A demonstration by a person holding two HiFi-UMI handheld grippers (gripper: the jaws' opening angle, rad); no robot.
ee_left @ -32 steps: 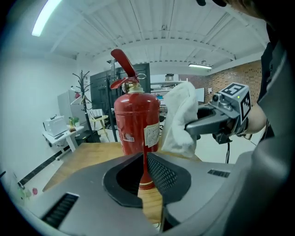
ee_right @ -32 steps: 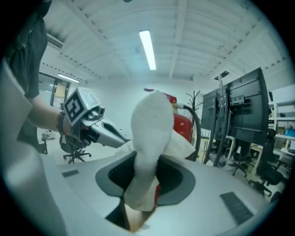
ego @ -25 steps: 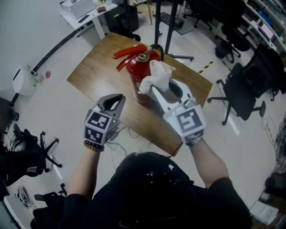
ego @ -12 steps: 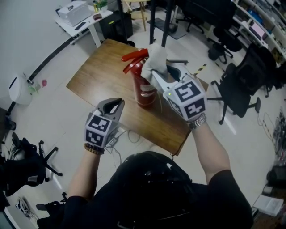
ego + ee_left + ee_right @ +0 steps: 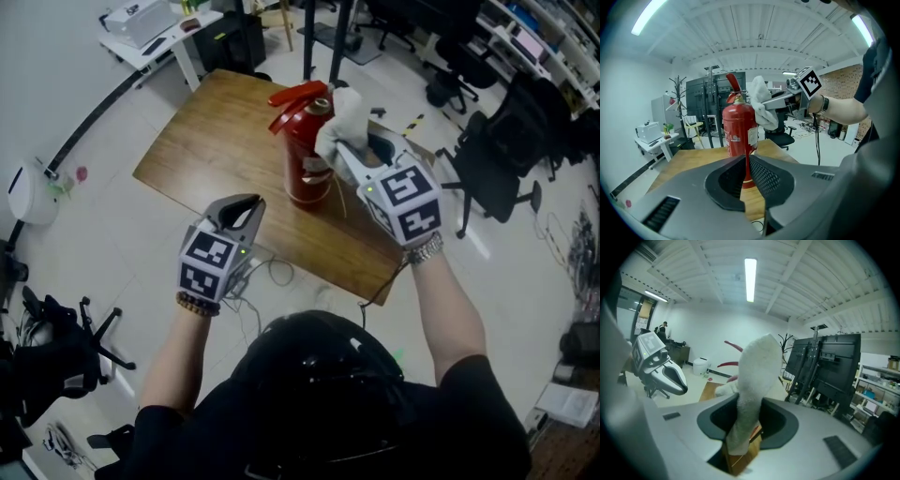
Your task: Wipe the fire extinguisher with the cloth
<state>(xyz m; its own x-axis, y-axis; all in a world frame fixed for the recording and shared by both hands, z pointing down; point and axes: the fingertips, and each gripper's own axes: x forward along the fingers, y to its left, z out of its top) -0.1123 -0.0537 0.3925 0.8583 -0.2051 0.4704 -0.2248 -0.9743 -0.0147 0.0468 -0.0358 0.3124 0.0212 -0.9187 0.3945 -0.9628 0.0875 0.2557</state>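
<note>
A red fire extinguisher point(image 5: 305, 164) stands upright on the wooden table point(image 5: 206, 141). My right gripper point(image 5: 342, 150) has a white cloth point(image 5: 342, 117) between its jaws, which are closing on it. The cloth rests against the extinguisher's upper right side, beside the valve and lever. In the right gripper view the cloth point(image 5: 757, 376) stands up from between the pads and hides most of the extinguisher. My left gripper point(image 5: 242, 208) is shut and empty, off the table's near edge and pointing at the extinguisher point(image 5: 739, 133).
Black office chairs point(image 5: 506, 141) stand to the right of the table. A white desk point(image 5: 159, 37) and a black stand pole point(image 5: 342, 28) are behind it. Cables point(image 5: 267, 277) hang at the table's near edge. A white bin point(image 5: 28, 192) sits on the floor at the left.
My right gripper carried the cloth up from the extinguisher's right side to its top, then a little down beside the valve. The left gripper has hardly moved.
</note>
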